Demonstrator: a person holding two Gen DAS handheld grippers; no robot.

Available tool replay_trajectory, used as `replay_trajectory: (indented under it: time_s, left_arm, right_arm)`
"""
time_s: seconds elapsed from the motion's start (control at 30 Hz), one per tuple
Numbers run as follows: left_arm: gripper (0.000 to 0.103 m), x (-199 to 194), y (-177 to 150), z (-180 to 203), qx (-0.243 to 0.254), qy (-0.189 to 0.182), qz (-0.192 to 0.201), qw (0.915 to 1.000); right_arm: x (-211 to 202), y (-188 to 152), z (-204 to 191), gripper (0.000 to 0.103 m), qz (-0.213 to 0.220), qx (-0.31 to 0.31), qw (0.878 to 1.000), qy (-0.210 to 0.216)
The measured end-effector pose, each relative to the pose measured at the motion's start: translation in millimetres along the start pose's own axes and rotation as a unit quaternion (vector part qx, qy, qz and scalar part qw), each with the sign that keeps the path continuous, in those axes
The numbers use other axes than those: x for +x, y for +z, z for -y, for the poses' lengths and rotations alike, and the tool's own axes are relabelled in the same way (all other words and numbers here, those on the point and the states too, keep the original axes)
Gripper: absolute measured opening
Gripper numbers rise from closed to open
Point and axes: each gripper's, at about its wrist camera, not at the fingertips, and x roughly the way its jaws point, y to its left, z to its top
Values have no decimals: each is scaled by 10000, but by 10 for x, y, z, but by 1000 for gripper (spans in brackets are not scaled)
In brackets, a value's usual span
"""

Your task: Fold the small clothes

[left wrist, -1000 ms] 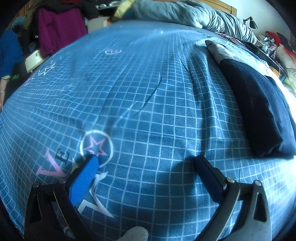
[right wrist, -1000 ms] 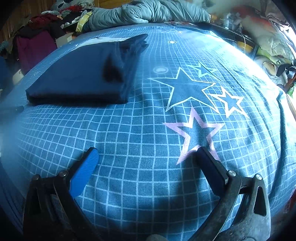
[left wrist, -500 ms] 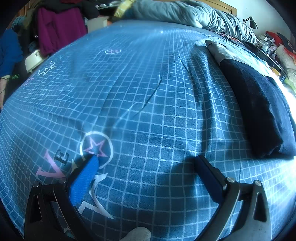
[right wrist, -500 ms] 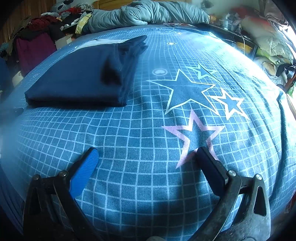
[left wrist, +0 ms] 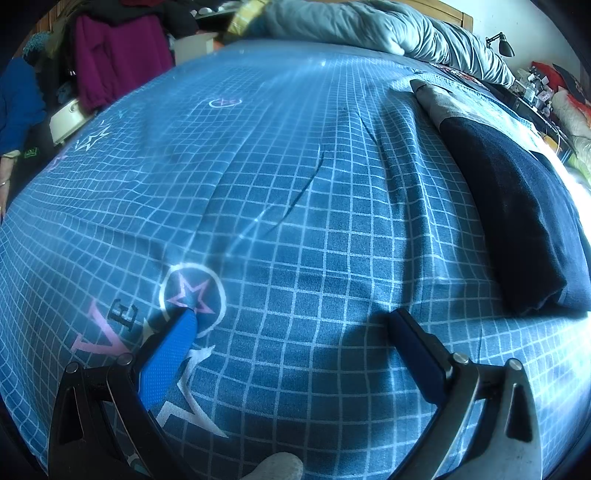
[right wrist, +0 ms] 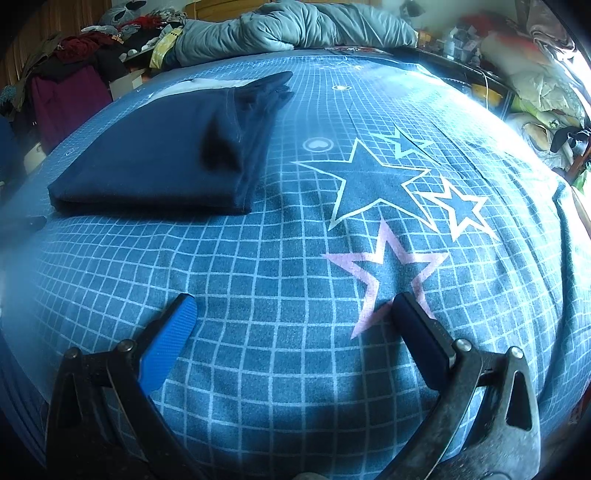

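A dark navy garment (right wrist: 159,162) lies folded flat on the blue checked bedspread (right wrist: 280,258), up and left of my right gripper (right wrist: 291,310). The same garment (left wrist: 517,214) shows at the far right of the left wrist view, with a grey cloth (left wrist: 439,101) under its far end. My left gripper (left wrist: 291,321) hovers over bare bedspread (left wrist: 277,166), well left of the garment. Both grippers are open, and nothing sits between their fingers.
A rumpled grey duvet (left wrist: 369,29) lies along the head of the bed. Piled clothes, one of them magenta (left wrist: 118,62), stand beyond the bed's far left edge. Cluttered shelves and bags (right wrist: 535,85) line the right side. Star prints (right wrist: 384,184) mark the spread.
The right gripper has drawn back slightly toward the near edge of the bed, so the folded garment sits a little farther away. The left wrist view is almost unchanged.
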Motion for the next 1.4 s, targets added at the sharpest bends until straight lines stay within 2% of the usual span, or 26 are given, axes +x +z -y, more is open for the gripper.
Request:
replay_trajectory:
  time_s: [1.4]
  left_arm:
    - [103, 11, 12, -4, -8, -21, -9, 10000]
  right_arm:
    - [17, 21, 52, 103, 37, 19, 10000, 14]
